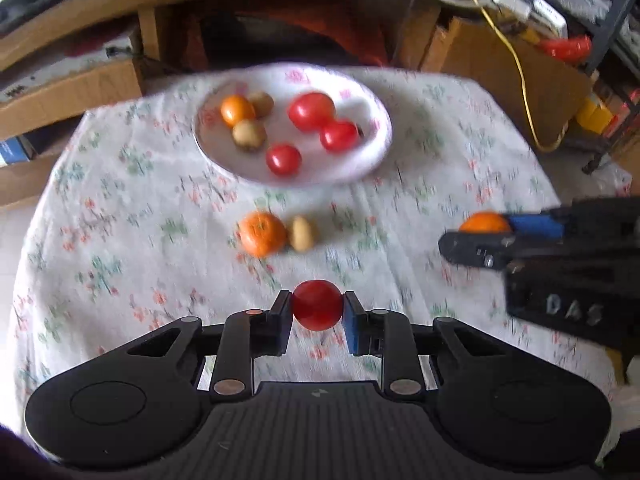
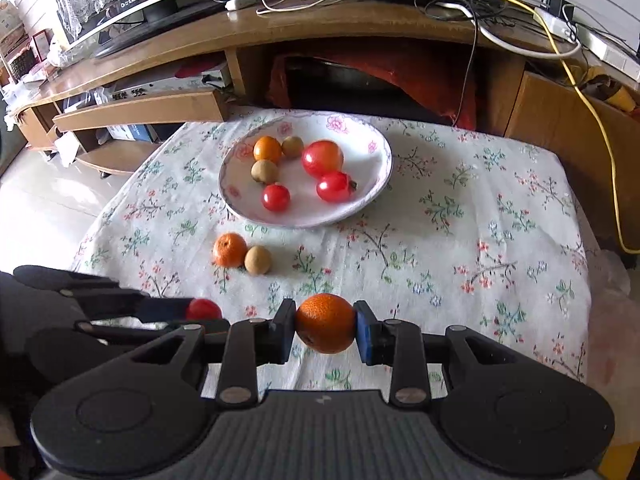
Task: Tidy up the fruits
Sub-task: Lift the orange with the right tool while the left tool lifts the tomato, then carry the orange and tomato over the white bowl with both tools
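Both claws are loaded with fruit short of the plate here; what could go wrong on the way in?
1. The left claw pinches a round red tomato at its sides only; it could slip out or get squashed.
2. The right claw holds an orange close beside the left; both heading for the plate may bump.
3. The plate already holds six fruits; a dropped piece could knock one out, or roll toward the loose orange on the cloth.

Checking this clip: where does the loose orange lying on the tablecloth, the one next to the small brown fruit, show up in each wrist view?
Left wrist: loose orange lies centre frame, just below the plate.
Right wrist: loose orange sits left of centre, below the plate's left edge.
Shared landmark: the small brown fruit touching its right side.
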A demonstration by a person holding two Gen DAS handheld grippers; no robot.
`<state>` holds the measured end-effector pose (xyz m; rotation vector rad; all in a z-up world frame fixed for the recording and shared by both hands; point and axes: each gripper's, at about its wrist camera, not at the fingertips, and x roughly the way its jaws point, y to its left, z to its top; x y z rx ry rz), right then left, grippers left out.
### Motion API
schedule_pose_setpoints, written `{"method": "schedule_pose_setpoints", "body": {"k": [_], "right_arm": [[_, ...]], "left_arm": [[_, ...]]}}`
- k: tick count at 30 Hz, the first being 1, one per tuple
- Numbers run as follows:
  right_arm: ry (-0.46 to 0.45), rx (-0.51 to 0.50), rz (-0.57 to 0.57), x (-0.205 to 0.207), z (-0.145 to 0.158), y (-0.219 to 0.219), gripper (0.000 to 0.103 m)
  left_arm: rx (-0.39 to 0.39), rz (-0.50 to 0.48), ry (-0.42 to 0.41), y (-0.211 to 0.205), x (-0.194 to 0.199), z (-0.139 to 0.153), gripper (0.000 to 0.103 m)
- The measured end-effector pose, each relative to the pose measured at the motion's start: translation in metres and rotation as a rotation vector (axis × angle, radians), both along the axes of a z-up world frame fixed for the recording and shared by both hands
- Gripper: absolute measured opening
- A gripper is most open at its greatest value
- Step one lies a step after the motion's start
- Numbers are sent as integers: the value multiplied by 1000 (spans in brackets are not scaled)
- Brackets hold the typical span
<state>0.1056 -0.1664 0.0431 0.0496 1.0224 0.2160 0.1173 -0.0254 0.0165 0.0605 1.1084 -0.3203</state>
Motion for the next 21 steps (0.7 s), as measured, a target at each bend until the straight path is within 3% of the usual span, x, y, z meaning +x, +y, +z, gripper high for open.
{"method": "schedule_pose_setpoints", "body": {"k": [8,21], "right_arm": [[-24,-8,4,33,2,5,23],[-28,7,-10,90,-23,7,23]], "left_arm": [[-23,56,-49,3,41,13,34],[20,79,-40,-2,85,-9,34]]}}
